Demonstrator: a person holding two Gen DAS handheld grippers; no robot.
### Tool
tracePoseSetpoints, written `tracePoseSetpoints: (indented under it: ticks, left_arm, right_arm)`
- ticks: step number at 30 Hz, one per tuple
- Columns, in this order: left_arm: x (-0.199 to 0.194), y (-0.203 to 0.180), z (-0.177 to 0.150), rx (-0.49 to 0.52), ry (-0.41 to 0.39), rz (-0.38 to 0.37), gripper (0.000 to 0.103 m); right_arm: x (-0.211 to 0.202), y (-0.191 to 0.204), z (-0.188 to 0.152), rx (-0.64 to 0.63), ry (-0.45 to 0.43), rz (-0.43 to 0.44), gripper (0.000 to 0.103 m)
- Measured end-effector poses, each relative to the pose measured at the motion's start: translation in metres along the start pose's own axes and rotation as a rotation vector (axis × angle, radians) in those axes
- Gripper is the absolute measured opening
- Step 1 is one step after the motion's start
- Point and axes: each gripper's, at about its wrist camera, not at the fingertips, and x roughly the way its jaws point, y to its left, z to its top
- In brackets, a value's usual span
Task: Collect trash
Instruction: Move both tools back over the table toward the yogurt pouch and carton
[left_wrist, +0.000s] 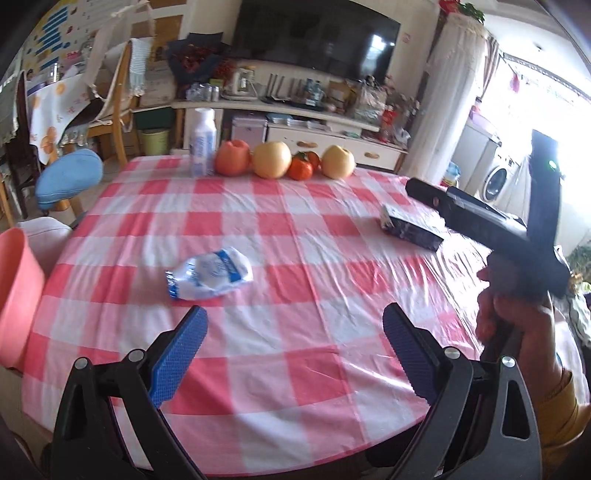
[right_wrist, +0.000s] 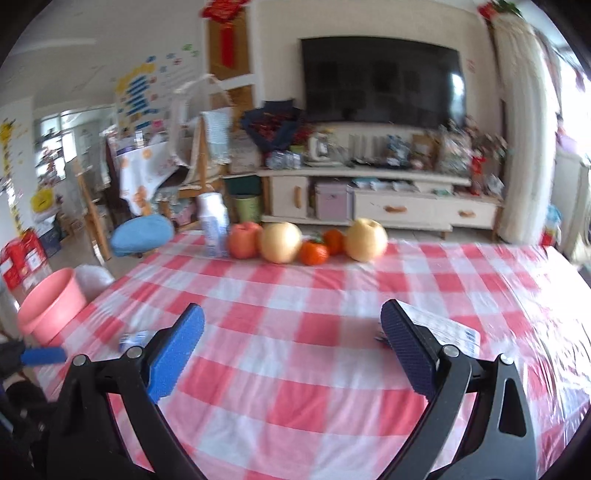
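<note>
Left wrist view: my left claw is spread wide and holds nothing, hanging over the near part of the desk with its red-and-white checked cloth. The crumpled white-and-blue wrapper lies flat just ahead of the left pad, off to the left of the claw's centre line and not touching it. Farther right and well apart sits a dark carton on its side, with the right claw's body reaching over it. A pink bin stands off the desk's left edge. At the far edge are a bottle and a row of fruit, which I judge not to be trash.

To take the wrapper well I would swing the left claw a little left until the wrapper sits between the pads, come down low so the pads skim the cloth, and close gently; the film is thin and slack, so a high pinch would likely slip off or snag the plastic cover.

Right wrist view: my right claw is also wide and empty. The carton lies just behind and outside the right pad, partly hidden by it, so it is beside the claw, not within it. I would shift right to bracket it across its narrow side. The bin shows at far left, and a scrap of the wrapper peeps out by the left pad.
</note>
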Motion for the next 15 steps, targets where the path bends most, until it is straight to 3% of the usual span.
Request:
tracePoseSetpoints:
  ticks: [6,9,15]
  left_arm:
    - [0.019,0.009,-0.005,-0.045,0.043,0.009,0.095]
    - [0.027,0.026,-0.006,-0.115,0.056,0.015,0.095]
    - [0.046,0.059,-0.006,-0.267,0.081,0.001,0.095]
  right_arm:
    - [0.017,-0.079,-0.002,0.161,0.075,-0.116,0.097]
    - [0.031,-0.118,-0.008,0.269,0.122,-0.131,0.097]
    - [0.067,-0.161,-0.018,0.335,0.229,-0.161,0.097]
